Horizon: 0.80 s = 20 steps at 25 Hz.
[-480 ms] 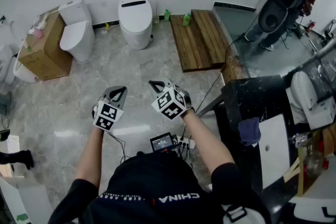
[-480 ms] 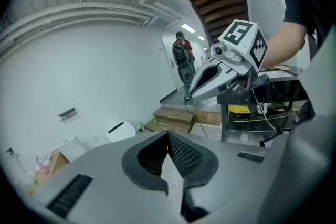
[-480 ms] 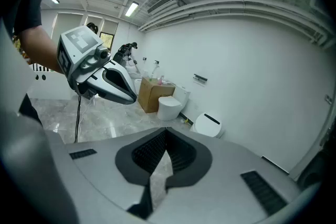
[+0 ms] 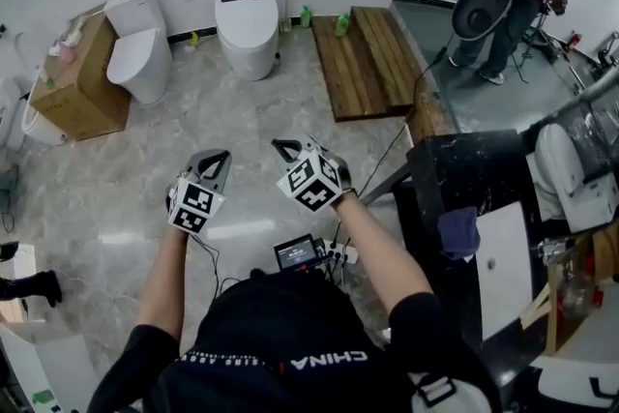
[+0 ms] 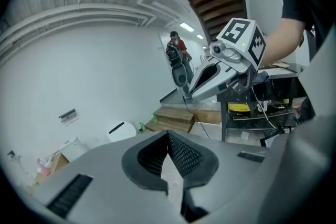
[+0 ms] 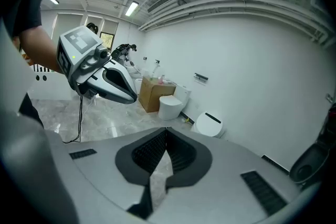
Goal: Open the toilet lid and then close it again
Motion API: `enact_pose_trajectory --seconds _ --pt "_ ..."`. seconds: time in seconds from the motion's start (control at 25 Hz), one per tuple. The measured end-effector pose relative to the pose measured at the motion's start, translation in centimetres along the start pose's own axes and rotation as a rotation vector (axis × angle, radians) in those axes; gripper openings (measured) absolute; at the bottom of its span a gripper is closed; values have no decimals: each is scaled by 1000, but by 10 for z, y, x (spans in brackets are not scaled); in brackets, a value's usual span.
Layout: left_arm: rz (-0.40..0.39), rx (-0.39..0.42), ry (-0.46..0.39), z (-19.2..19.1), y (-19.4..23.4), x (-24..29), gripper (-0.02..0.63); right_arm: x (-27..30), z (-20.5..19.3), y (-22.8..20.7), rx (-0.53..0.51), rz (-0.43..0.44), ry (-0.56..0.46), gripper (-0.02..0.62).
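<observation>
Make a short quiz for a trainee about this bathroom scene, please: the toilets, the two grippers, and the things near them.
1. True or false: the lid of the toilet with the black strip stands open.
2. The left gripper and right gripper are: A) both shut, empty; B) both open; C) gripping the lid.
3. What brown thing stands beside the second toilet?
Key: 1 false; 2 A; 3 a cardboard box.

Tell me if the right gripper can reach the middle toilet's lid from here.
Probably not yet. The right gripper, shut and empty, is well short of the toilet across the room. Only bare floor lies between them, so stepping forward should bring the lid within reach.
</observation>
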State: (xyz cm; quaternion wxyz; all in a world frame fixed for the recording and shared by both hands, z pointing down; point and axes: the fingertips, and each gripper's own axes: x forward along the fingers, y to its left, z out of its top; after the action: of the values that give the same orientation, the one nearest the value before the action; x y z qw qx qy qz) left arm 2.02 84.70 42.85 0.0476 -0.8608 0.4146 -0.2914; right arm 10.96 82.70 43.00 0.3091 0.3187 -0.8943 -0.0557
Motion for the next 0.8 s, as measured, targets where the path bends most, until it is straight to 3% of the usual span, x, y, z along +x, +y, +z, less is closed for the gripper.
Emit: enact_pose_trajectory --seconds 0.8 --pt "-18 3 2 2 -8 6 9 -6 -4 -2 28 3 -19 15"
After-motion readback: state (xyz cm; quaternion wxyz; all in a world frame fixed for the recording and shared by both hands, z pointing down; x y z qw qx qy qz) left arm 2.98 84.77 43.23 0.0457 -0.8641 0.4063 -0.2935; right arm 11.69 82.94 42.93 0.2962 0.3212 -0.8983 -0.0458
